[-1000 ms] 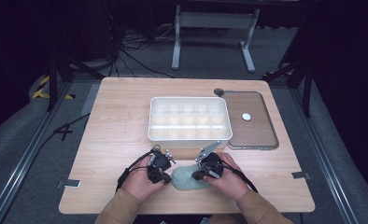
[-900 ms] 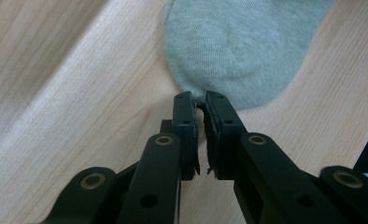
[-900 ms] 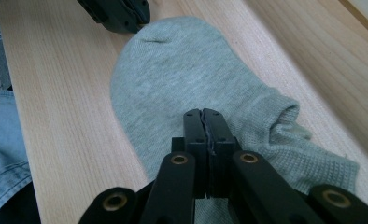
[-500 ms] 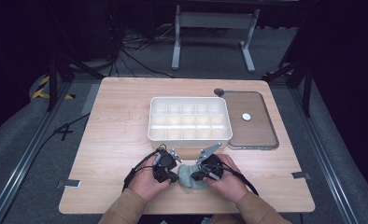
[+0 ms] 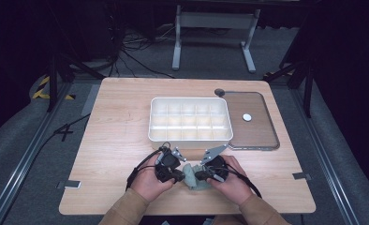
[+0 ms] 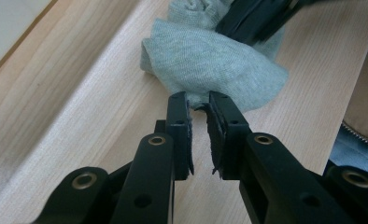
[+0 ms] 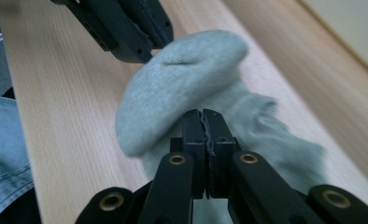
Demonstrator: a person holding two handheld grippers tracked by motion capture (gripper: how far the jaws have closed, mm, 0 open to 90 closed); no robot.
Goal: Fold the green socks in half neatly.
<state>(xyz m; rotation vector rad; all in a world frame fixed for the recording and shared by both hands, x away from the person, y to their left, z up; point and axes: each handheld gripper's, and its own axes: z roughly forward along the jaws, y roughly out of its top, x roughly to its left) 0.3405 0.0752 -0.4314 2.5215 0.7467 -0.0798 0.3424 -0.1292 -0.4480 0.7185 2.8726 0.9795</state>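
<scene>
A pale wooden tabletop (image 5: 117,140) carries a white compartmented plastic tray (image 5: 190,118) beside a brown lidded case (image 5: 255,126). At the near edge, the left gripper (image 6: 198,101) has just been opening its fingers, a narrow gap between them at the edge of the crumpled grey-green sock (image 6: 210,65). The right gripper (image 7: 203,116) has its fingers clamped tight on the sock's other side.

We see a sock (image 6: 210,65) of soft grey knitted cloth, matt, with a fine ribbed weave. It lies on a table (image 5: 117,136) of pale wood, smooth, with a straight grain. The left gripper (image 6: 198,105) and the right gripper (image 7: 203,122) look like matt black plastic with brass-coloured rivets and rough, frayed pads. At twelve o'clock from the sock, the compartment box (image 5: 190,119) is smooth white plastic; at its three o'clock lies a glossy brown lid (image 5: 255,129).
</scene>
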